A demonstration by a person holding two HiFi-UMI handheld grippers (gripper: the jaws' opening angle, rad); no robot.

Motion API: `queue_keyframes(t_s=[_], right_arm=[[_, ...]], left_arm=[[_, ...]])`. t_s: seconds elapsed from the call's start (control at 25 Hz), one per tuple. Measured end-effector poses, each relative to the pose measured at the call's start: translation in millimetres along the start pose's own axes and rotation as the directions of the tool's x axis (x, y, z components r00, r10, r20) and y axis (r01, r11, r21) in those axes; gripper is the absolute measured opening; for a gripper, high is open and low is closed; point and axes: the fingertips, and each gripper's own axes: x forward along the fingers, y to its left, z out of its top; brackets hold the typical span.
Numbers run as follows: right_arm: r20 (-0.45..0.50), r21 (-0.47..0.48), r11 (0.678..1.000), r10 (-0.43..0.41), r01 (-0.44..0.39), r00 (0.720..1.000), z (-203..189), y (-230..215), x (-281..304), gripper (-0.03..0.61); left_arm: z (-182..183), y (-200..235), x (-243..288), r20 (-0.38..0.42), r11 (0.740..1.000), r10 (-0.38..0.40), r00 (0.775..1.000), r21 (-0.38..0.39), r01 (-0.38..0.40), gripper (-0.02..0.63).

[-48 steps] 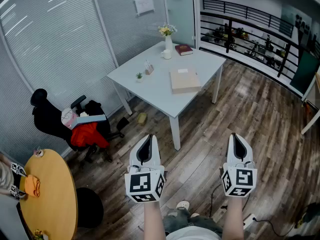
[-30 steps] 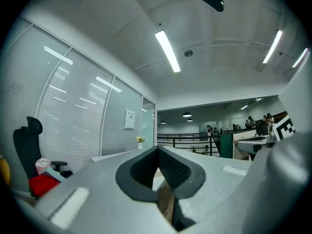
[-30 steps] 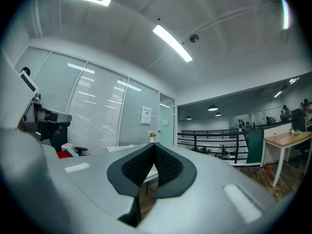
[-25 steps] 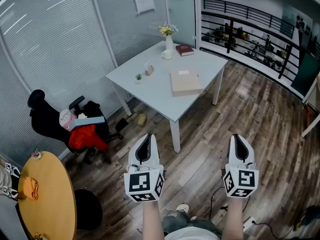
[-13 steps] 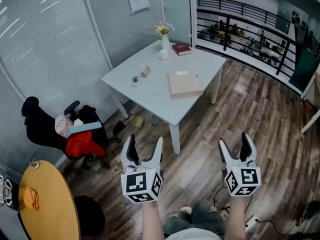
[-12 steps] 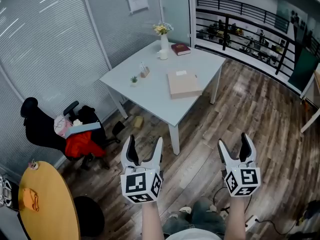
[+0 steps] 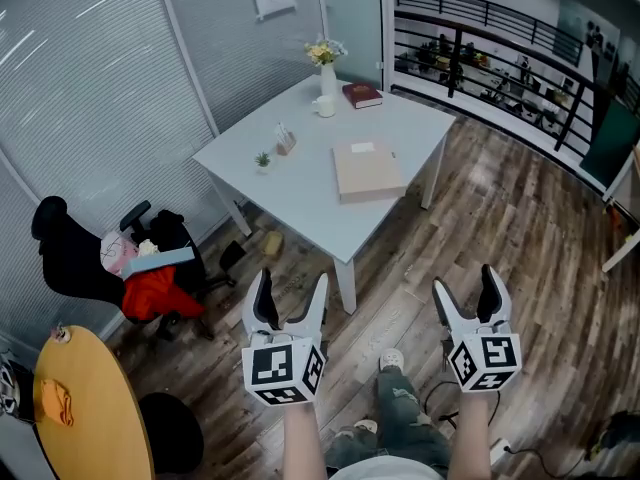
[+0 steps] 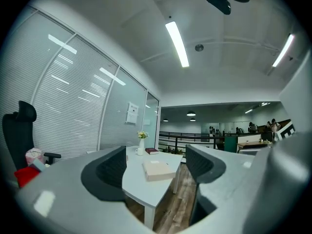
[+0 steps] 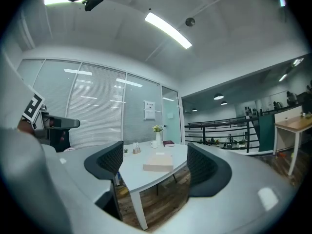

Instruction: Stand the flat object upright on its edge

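A pale tan, flat box [image 7: 367, 170] lies flat on the white table [image 7: 290, 190], at 12 o'clock. The left gripper [image 7: 288, 290] and right gripper [image 7: 467, 281] hover well apart from it, jaws spread, empty.

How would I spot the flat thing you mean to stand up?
Find the pale table by the blinds. Toward its right side lies a flat beige box, the largest thing there, far bigger and paler than the dark red book beside the flower vase.
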Motion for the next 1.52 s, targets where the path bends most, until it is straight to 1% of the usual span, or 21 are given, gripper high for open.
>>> queue_keyframes(t_s=[0.32, 0.68, 0.88, 1.08, 1.24, 1.52], right_arm=[[0.025, 0.046, 0.998, 0.042, -0.043, 0.999, 10, -40, 85, 0.423], [0.034, 0.057, 0.994, 0.095, -0.097, 0.995, 30, -90, 197, 0.422], [0.031, 0.066, 0.990, 0.124, -0.126, 0.992, 35, -109, 247, 0.420], [0.010, 0.090, 0.986, 0.139, -0.139, 0.990, 24, -122, 282, 0.419], [-0.017, 0.113, 0.983, 0.148, -0.145, 0.989, 14, -125, 303, 0.419], [-0.044, 0.134, 0.981, 0.145, -0.138, 0.988, 2, -126, 354, 0.417]], left_arm=[[0, 1, 76, 0.002, 0.999, 0.048, 0.999, 0.008, -0.048, 0.365], [9, 0, 182, 0.013, 0.995, 0.100, 0.995, 0.016, -0.100, 0.365], [7, 3, 226, 0.003, 0.989, 0.145, 0.989, 0.009, -0.145, 0.365], [-4, 10, 255, -0.024, 0.985, 0.170, 0.985, -0.004, -0.170, 0.365], [-15, 23, 272, -0.056, 0.980, 0.198, 0.979, -0.021, -0.199, 0.365], [-28, 47, 314, -0.079, 0.979, 0.198, 0.977, -0.041, -0.202, 0.365]])
